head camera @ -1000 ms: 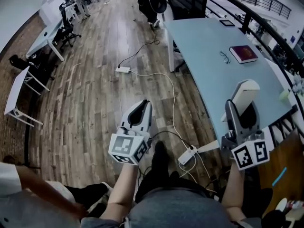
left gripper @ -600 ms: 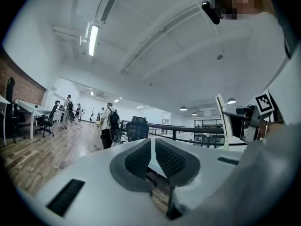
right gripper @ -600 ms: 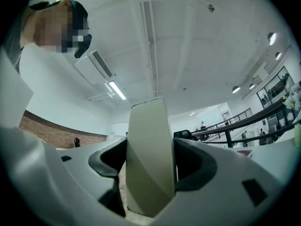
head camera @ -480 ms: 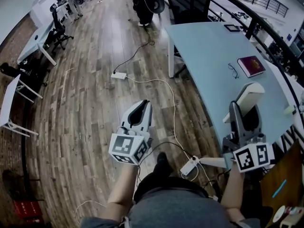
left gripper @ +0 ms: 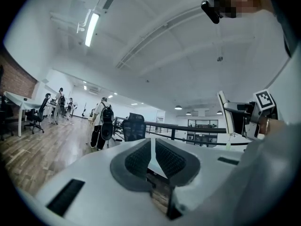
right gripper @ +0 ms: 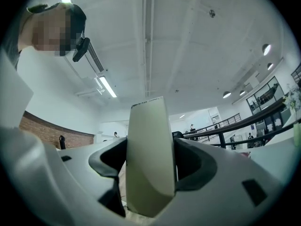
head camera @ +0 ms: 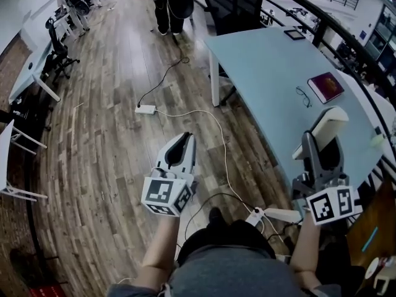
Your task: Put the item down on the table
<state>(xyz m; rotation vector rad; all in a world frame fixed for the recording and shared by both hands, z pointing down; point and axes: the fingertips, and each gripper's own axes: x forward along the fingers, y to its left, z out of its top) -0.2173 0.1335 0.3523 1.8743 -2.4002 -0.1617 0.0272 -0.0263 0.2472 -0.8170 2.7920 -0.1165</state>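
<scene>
My right gripper (head camera: pixel 322 146) is shut on a flat cream-white item (head camera: pixel 327 121), held upright over the near edge of the pale blue table (head camera: pixel 266 67). In the right gripper view the item (right gripper: pixel 146 140) fills the gap between the jaws of the right gripper (right gripper: pixel 149 173) and sticks up past them. Over the wooden floor at lower centre, my left gripper (head camera: pixel 184 140) is shut with nothing in it. Only a thin slit shows between the pads of the left gripper (left gripper: pixel 153 149) in its own view.
A dark red book (head camera: pixel 325 86) and a pair of glasses (head camera: pixel 302 96) lie on the table's right part, with a small black object (head camera: pixel 294 34) at the far end. A black chair (head camera: pixel 232 5) stands behind it. White cables and power strips (head camera: pixel 146 109) cross the floor. People stand far off.
The head view has swung, so the table and floor sit differently in frame. Both grippers keep nearly the same pose; the right one still holds the item.
</scene>
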